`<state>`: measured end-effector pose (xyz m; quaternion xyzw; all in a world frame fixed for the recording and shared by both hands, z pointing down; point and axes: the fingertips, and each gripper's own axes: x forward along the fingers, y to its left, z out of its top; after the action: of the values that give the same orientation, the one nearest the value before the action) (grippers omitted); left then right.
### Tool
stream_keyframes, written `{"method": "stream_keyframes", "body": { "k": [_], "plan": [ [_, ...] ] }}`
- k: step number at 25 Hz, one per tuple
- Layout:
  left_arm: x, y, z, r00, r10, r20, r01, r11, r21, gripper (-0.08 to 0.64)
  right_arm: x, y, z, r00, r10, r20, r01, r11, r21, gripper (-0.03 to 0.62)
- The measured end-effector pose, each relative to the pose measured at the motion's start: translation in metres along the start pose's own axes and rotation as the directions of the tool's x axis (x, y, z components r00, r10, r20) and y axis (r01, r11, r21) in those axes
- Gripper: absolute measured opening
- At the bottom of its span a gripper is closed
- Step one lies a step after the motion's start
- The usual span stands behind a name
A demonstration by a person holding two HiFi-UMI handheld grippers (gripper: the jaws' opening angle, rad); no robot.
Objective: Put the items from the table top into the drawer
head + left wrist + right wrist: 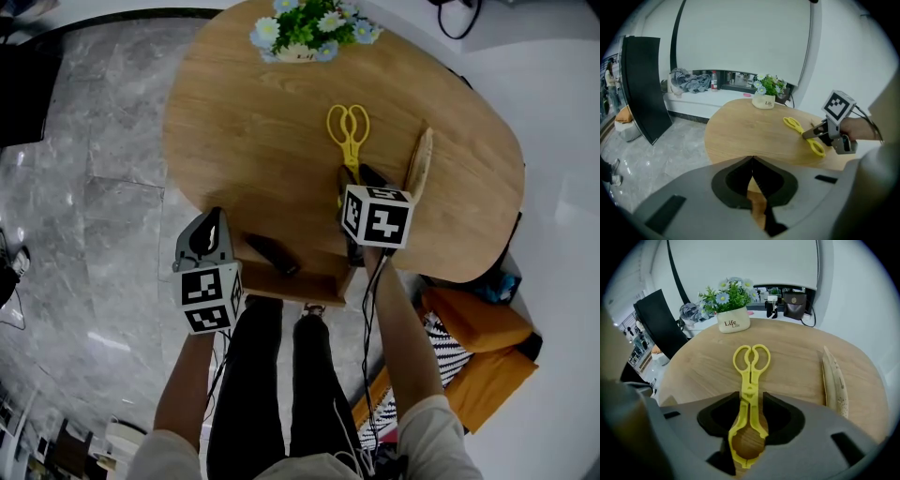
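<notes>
The oval table (253, 141) is seen from above, with the open drawer (314, 279) under its 6 o'clock edge and a dark item (273, 254) already lying in it. A flower pot (733, 320) stands at the table's 12 o'clock. A long beige piece (420, 161) lies just at 3 o'clock of the yellow tongs (750, 385), which rest flat on the wood right of centre, loops toward 12. The right gripper (751, 404) is set down over the tongs, its fingers drawn narrow against both arms, nearer the ring end than the loops. The left gripper (752, 164) is held off the table's 7 o'clock edge beside the drawer, its fingers pressed together with nothing between them. The main risk is judged to be tilt: gripped off-centre, the loop end could sag or swing on lifting and knock the beige piece. The thin springy arms could also be squeezed together and slip out. At the drawer, the tongs may catch on the rim or land on the dark item, and the left gripper could be struck there.
</notes>
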<state>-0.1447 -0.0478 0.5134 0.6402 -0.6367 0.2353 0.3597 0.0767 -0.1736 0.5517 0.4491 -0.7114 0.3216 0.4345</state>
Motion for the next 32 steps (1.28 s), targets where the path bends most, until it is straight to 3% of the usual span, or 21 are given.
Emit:
{"method": "stream_keyframes", "body": {
  "k": [5,9,19,32],
  "plan": [
    [0.003,-0.004,-0.001,1.0,-0.008,-0.007,0.008,1.0,0.005,0.009,0.001,0.002,0.0,0.999,-0.024,-0.029,0.022,0.997,-0.069,0.146],
    [0.003,-0.009,-0.002,1.0,-0.014,-0.009,0.014,1.0,0.006,0.009,0.001,0.009,0.002,0.996,-0.057,-0.062,0.047,0.988,-0.147,0.106],
    [-0.001,-0.01,-0.012,1.0,-0.006,-0.013,0.006,1.0,0.008,0.009,-0.006,0.006,0.0,0.999,-0.02,-0.035,0.017,0.997,-0.08,0.103],
    [-0.032,-0.019,-0.03,1.0,0.025,0.01,-0.025,1.0,-0.018,0.009,-0.036,0.014,-0.013,1.0,0.003,-0.017,-0.006,0.987,-0.161,0.103]
  ]
}}
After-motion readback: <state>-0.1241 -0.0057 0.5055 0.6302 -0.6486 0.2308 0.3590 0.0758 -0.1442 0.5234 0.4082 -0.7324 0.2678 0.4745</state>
